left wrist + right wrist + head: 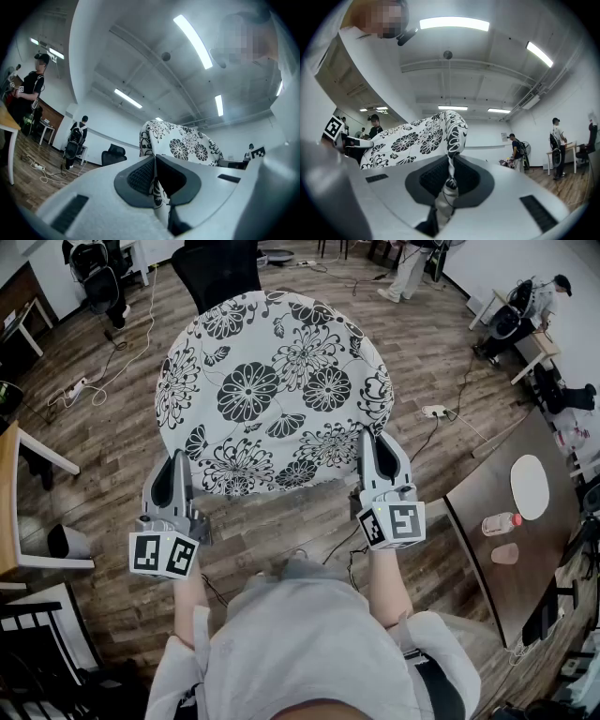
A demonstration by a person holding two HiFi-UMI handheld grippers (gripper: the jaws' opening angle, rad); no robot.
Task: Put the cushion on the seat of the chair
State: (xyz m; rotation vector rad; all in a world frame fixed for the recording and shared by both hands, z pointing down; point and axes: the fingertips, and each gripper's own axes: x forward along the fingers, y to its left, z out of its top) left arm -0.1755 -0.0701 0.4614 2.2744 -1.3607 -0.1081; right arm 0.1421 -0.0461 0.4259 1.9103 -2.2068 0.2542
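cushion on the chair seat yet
No, the left claw and right claw hold the cushion up in the air before the black chair.

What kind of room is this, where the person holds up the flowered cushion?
Probably an open office or lab workroom. It has a black office chair, a brown table at the side, a power strip lying on the wooden floor, and long strip lights on the ceiling.

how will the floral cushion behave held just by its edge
Probably light: two edge pinches, by the left tool and right tool, hold the whole cushion. Its fabric crumples thin between the jaws, so likely soft, perhaps saggy.
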